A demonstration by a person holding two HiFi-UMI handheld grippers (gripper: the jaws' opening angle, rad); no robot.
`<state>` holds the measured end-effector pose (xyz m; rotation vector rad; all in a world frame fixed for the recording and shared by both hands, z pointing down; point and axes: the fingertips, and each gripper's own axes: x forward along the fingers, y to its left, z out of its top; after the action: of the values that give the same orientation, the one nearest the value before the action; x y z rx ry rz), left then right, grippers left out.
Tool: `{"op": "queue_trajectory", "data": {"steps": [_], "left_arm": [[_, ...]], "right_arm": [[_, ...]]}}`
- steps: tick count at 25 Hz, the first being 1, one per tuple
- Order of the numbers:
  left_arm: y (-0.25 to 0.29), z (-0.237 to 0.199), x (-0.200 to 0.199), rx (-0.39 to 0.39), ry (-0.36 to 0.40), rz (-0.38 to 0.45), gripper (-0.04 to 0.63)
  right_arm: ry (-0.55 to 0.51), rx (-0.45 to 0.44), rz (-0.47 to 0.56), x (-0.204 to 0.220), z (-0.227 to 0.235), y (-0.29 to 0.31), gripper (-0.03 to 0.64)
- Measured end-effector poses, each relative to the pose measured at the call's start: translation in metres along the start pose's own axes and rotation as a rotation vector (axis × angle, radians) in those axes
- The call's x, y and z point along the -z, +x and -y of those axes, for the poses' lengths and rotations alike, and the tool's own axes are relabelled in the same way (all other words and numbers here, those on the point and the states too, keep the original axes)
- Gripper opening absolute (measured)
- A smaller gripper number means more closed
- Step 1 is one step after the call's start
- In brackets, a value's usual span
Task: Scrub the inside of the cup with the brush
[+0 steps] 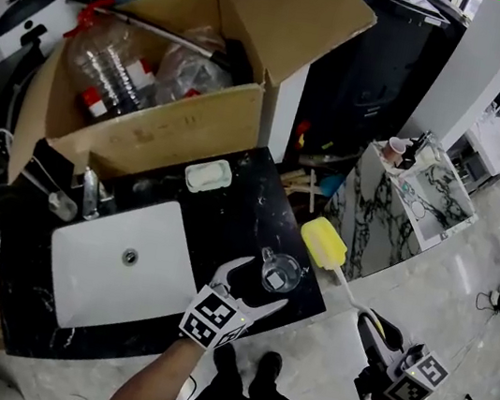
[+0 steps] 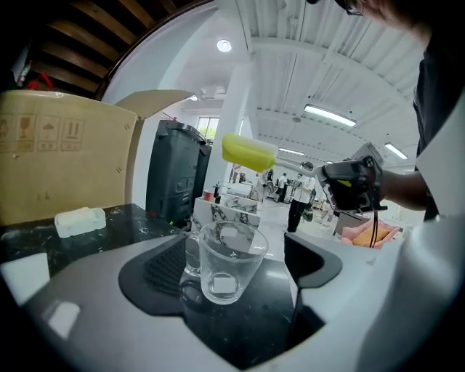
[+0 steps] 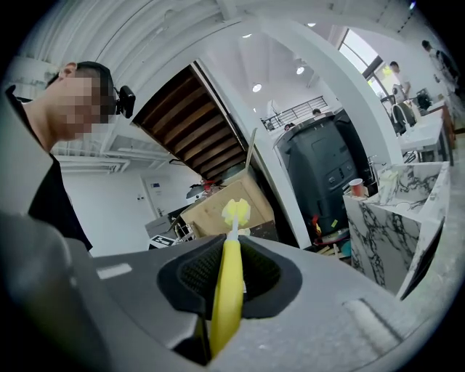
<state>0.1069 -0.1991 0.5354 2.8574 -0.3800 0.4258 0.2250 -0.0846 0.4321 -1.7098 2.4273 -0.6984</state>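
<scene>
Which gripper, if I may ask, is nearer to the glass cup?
Left. The left gripper has its open jaws flanking the cup; the right gripper, clamping the brush, hangs beyond the counter edge.

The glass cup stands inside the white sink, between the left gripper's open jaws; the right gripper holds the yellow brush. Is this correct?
No. The head view shows the glass cup on the black counter beside the white sink. Otherwise right: the left gripper stands open around it, the right gripper holds the yellow brush.

We can read no words or numbers anywhere. We only see three small picture signs (image 2: 47, 134) printed in a row on the side of the cardboard box (image 2: 65, 171).
</scene>
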Motion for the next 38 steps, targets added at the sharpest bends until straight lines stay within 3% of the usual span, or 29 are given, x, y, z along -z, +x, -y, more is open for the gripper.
{"op": "queue_trajectory", "data": {"steps": [10,22,30,33,38], "left_arm": [[0.039,0.003,0.017,0.027,0.03,-0.041,0.494],[0.063,0.0,0.026,0.031,0.057,-0.074,0.499],[0.071,-0.004,0.029,0.025,0.074,-0.083,0.477],[0.071,-0.007,0.03,0.011,0.074,-0.087,0.435],[0.068,-0.007,0.027,0.014,0.081,-0.105,0.439]], "right_arm": [[0.029,0.043,-0.011,0.014,0.01,-0.015,0.057],[0.04,0.072,0.004,0.015,0.016,-0.033,0.057],[0.041,0.08,0.004,0.015,0.02,-0.039,0.056],[0.034,0.076,0.009,0.01,0.018,-0.039,0.057],[0.028,0.061,0.007,0.002,0.01,-0.035,0.057]]}}
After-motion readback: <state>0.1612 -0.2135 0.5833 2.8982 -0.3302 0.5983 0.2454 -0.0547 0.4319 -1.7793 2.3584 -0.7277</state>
